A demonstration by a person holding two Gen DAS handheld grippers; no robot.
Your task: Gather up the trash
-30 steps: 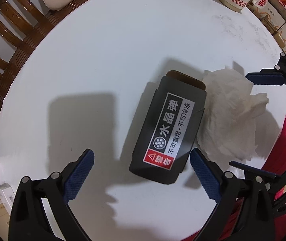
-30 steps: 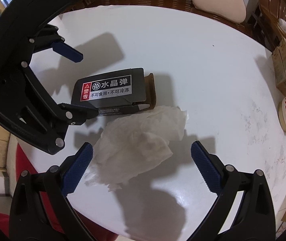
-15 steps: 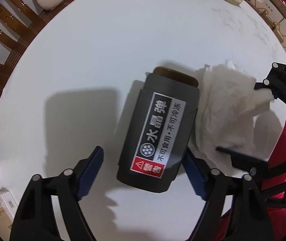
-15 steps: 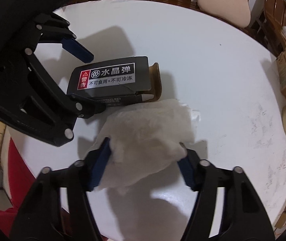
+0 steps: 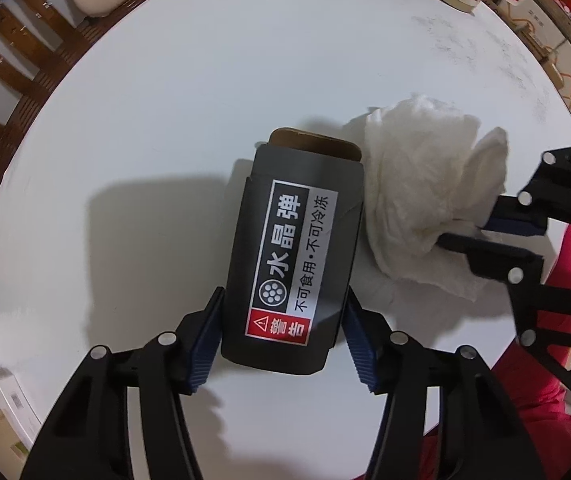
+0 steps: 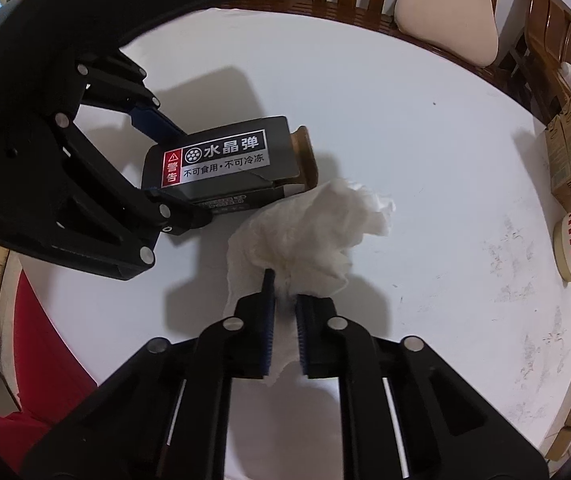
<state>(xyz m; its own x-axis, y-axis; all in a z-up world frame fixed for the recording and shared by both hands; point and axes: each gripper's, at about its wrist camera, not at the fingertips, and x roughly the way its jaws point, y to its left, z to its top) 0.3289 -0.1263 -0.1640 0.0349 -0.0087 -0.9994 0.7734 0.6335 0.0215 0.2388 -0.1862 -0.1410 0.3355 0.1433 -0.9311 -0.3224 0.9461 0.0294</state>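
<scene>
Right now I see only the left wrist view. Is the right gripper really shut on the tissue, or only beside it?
Observer: Shut on it. In the right wrist view, the right gripper has both pads pressed together with a thin fold of the tissue between them.
Operator: Does any tissue lie behind the pads?
Observer: Yes. A loose flap lies flat on the table under the fingers, reaching back toward the gripper body.
Operator: What is on the side of the box that faces the tissue?
Observer: That side of the box is dark, with a strip of print too small to read.
</scene>
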